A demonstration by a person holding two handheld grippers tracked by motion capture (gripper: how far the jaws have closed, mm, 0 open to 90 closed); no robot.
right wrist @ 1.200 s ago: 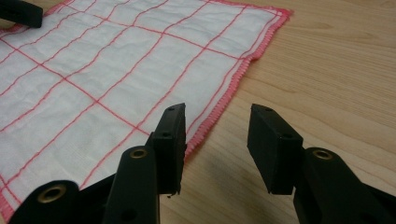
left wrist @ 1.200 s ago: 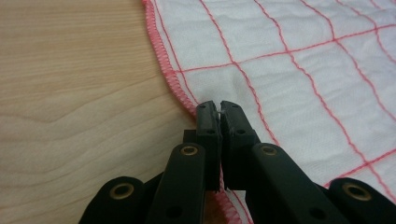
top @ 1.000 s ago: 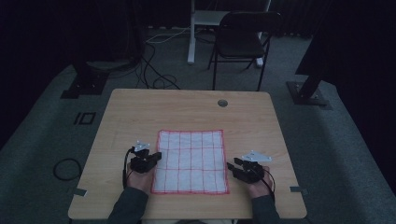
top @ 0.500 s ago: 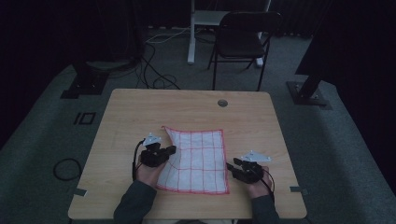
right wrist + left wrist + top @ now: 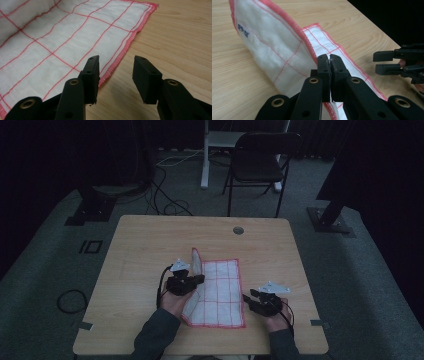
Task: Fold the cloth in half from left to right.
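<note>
Left tongs [image 5: 329, 61] pinch cloth [image 5: 274, 50] edge (lifted) — right tongs [image 5: 116, 72] gape, empty.

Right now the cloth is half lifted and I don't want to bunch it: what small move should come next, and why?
Probably carry the left gripper a little farther toward the right gripper. It is shut on the left edge of the cloth, which stands up in a fold while the right half lies flat on the table. The right gripper rests open at the cloth's right edge.
</note>
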